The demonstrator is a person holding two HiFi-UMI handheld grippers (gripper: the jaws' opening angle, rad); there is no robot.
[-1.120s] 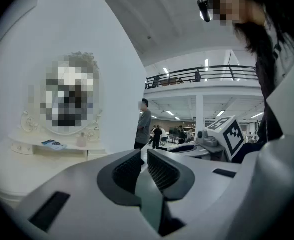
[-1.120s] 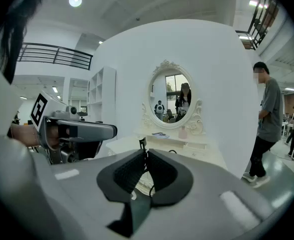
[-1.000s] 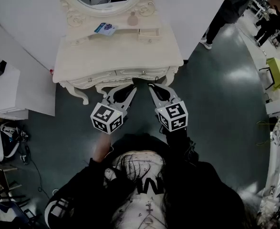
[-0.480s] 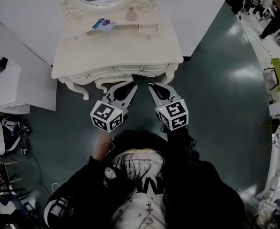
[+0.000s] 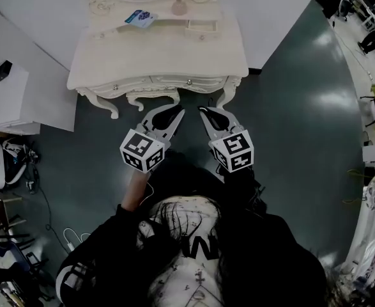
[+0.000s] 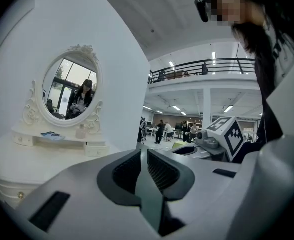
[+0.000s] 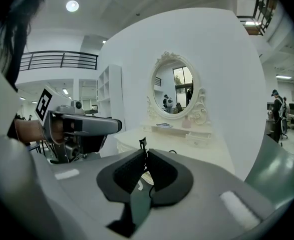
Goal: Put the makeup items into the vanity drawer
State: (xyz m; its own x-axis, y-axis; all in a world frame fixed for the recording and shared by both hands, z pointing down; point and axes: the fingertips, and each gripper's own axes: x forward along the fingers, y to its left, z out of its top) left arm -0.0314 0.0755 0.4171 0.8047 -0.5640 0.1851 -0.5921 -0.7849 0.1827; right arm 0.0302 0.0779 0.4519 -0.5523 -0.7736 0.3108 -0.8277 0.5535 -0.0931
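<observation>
Dark green floor [image 5: 289, 146] is seen all round, and a cream vanity [image 5: 155, 53] is parked against the white wall [image 5: 270, 11] at 12 o'clock in the head view. On the little shelf [image 5: 168, 24] under the oval mirror [image 6: 70, 90], a blue-and-white packet [image 5: 140, 18] and a small pinkish bottle [image 5: 179, 6] are set near each other, with a mini drawer box [image 5: 198, 26] just beside them towards 1 o'clock. Below the tabletop [image 5: 155, 59] the front drawer [image 5: 168, 82] looks shut. At the centre, the left gripper [image 5: 173, 114] and the right gripper [image 5: 206, 112] are held side by side just short of the vanity's front edge, not touching it. Both sets of jaws are pressed together, with nothing caught between them.
</observation>
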